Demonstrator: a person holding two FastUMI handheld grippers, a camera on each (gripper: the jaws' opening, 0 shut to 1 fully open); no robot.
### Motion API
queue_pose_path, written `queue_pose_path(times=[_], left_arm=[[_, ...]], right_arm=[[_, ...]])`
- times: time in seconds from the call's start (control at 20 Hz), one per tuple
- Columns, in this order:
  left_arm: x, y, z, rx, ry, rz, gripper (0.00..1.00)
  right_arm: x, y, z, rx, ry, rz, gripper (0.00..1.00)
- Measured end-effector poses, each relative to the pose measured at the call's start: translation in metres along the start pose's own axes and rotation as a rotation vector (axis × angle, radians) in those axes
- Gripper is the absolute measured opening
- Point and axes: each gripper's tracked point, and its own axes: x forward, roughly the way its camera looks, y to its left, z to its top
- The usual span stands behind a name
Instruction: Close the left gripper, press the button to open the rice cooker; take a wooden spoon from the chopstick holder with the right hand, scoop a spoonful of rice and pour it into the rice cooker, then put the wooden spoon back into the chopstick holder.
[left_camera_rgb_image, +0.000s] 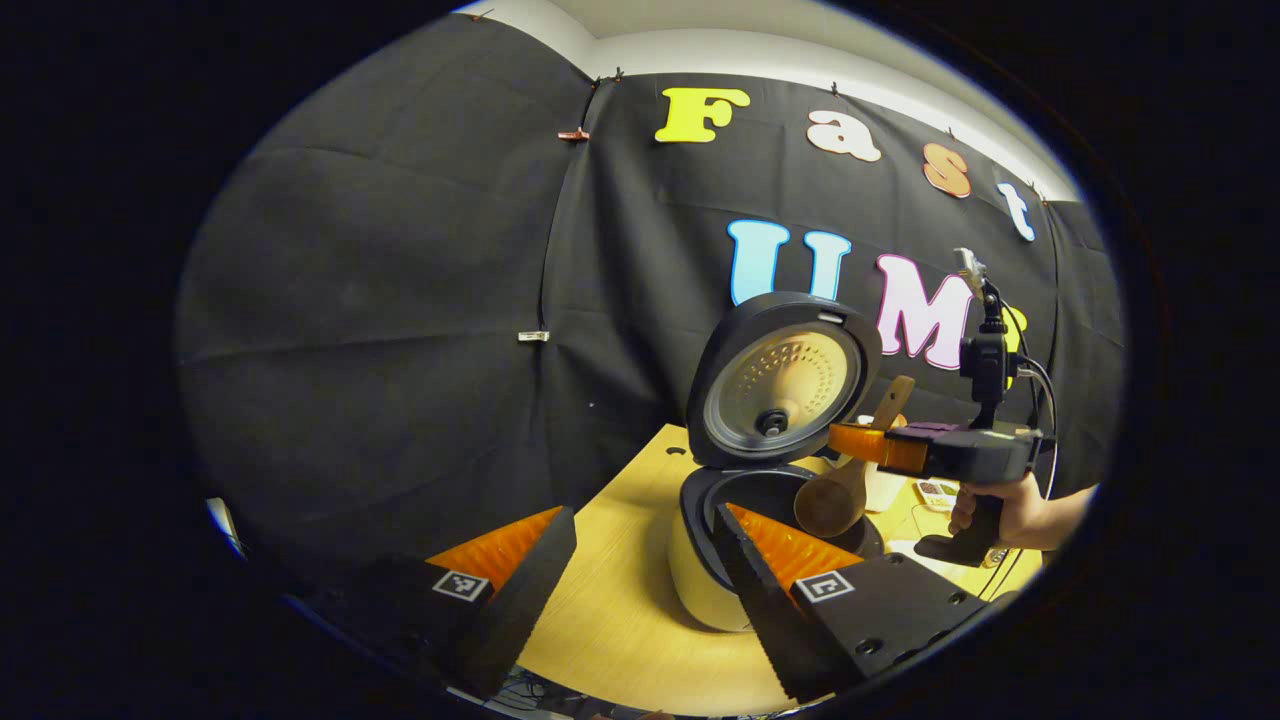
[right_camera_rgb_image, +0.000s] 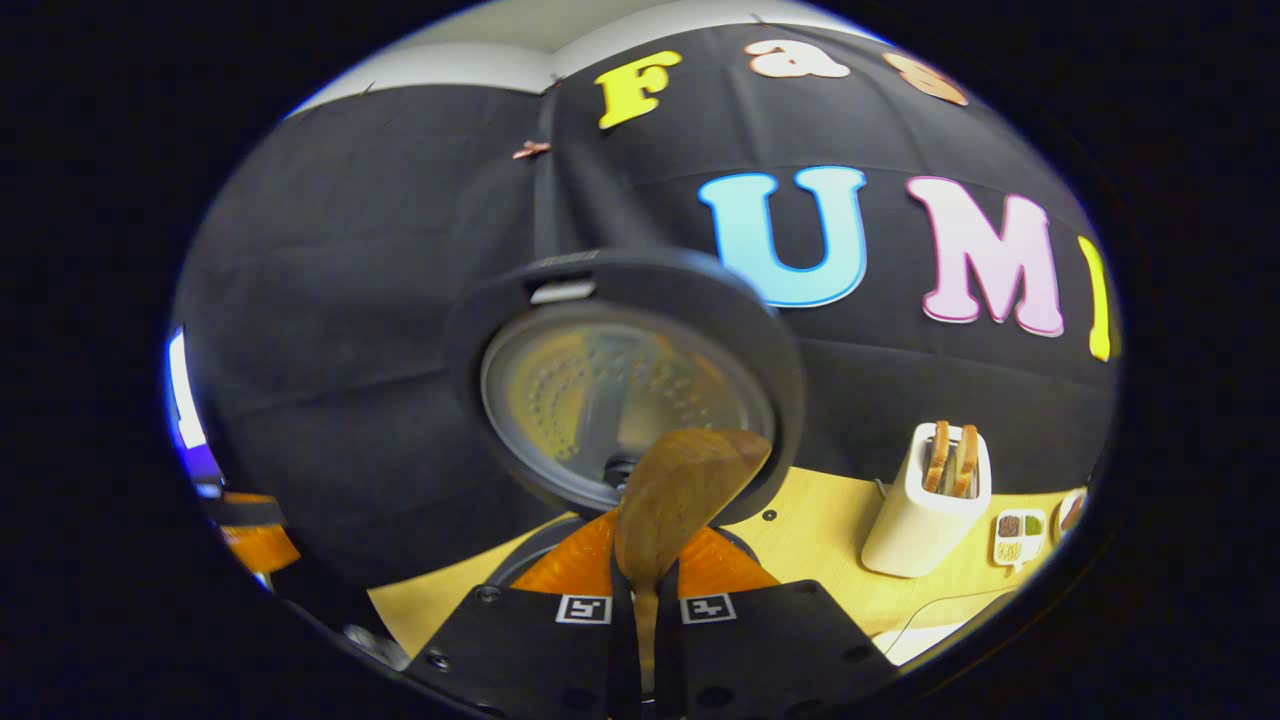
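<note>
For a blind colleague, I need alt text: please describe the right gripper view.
The right gripper is shut on a wooden spoon, its bowl raised before the open rice cooker lid. On the table to the right stand a toaster holding toast and a small tray.

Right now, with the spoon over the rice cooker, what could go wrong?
The right gripper pinches the wooden spoon only by its thin handle, so it might twist or slip. The spoon's bowl hangs near the pot's rim, so rice could spill onto the table. The open lid stands close behind; a swing might knock it.
</note>
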Motion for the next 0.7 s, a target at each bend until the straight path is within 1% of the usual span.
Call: queue_pose_path(times=[0.05,0.1,0.3,0.5,0.7], left_arm=[[0.000,-0.004,0.000,-0.005,-0.001,-0.008,0.95],[0.000,-0.009,-0.001,-0.012,0.001,-0.019,0.95],[0.001,-0.031,-0.001,-0.038,-0.005,-0.061,0.96],[0.003,-0.055,-0.004,-0.040,0.000,-0.103,0.95],[0.001,-0.084,-0.006,-0.025,0.007,-0.144,0.96]], right_arm=[[-0.007,-0.007,0.011,0.047,-0.020,-0.011,0.06],[-0.015,-0.014,0.021,0.090,-0.037,-0.026,0.10],[-0.051,-0.057,0.050,0.245,-0.089,-0.098,0.10],[-0.096,-0.118,0.071,0.370,-0.153,-0.206,0.10],[-0.155,-0.186,0.087,0.430,-0.228,-0.321,0.10]])
